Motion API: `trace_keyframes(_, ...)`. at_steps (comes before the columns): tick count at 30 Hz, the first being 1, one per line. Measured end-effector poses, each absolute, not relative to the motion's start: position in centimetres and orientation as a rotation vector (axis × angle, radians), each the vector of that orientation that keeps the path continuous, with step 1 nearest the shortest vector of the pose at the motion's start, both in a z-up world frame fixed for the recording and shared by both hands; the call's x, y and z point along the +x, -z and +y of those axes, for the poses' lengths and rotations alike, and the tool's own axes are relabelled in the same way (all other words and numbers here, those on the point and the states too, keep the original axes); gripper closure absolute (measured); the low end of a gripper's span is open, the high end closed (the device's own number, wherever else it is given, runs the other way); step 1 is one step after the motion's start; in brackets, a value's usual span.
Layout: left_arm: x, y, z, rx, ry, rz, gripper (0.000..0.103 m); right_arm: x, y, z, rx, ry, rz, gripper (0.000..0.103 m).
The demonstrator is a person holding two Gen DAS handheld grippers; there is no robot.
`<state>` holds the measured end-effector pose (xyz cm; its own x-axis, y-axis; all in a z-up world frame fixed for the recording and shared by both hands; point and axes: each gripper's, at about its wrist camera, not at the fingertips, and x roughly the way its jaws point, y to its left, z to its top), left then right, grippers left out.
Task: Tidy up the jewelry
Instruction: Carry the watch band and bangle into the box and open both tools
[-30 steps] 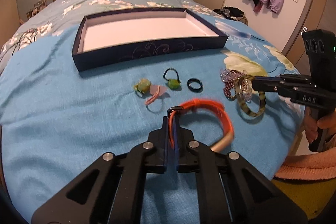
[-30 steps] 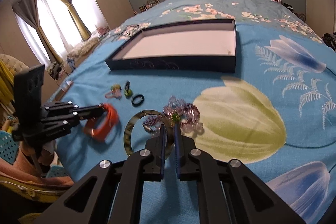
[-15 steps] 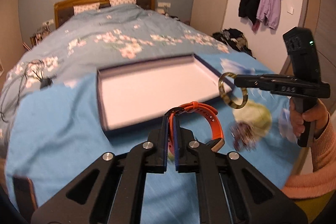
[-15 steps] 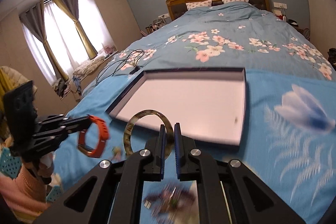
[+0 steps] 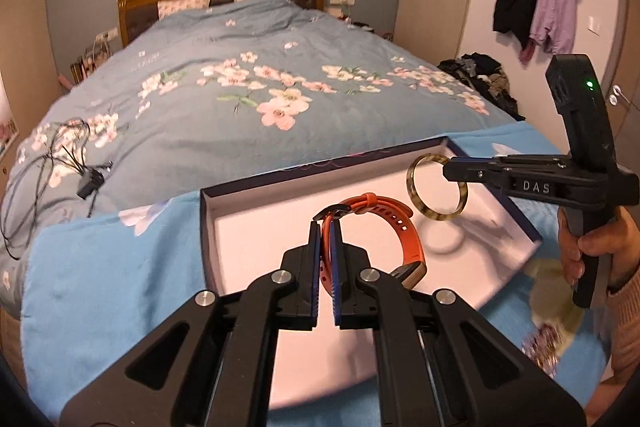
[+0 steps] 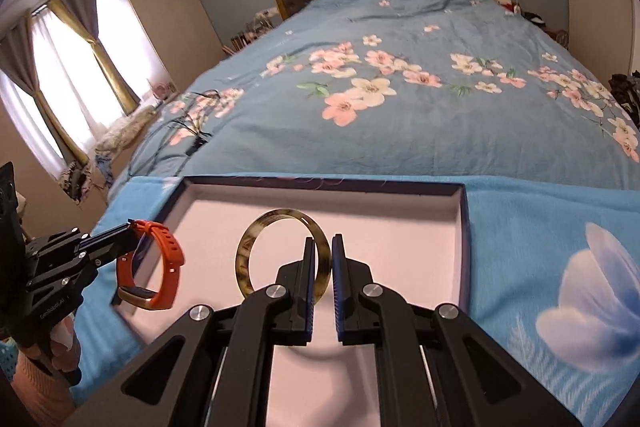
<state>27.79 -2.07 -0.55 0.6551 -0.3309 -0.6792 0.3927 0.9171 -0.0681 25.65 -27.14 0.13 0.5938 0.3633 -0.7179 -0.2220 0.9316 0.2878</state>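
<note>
Over the bed (image 5: pixel 248 99), both hand-held grippers have lifted their catches above the tray (image 5: pixel 256 223): left hand-held gripper (image 5: pixel 325 227) pinching the orange band (image 5: pixel 394 223), right hand-held gripper (image 6: pixel 320 247) pinching the bangle (image 6: pixel 250 247), seemingly ready to release.

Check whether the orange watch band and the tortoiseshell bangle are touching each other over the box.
Apart. The right wrist view shows the orange watch band at the box's left edge and the tortoiseshell bangle mid-box, with bare lining between them.
</note>
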Motion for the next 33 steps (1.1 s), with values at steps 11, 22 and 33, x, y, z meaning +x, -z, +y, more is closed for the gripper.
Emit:
trace_keyframes(11,35.2,4.5,-3.5,0.115,0.359,0.846,0.098,30.2,1.9,-26.2,0.155,-0.268,0.982,0.096)
trace_keyframes(22,36.9,5.2,-2.4,0.055,0.317,0.883,0.074,29.6,1.0,-26.5,0.162,-0.236,0.941,0.08)
trace_keyframes(33,29.3,6.1,0.5,0.062,0.377,0.878,0.063,22.5,-1.3,-30.7,0.069,-0.197,0.848,0.064)
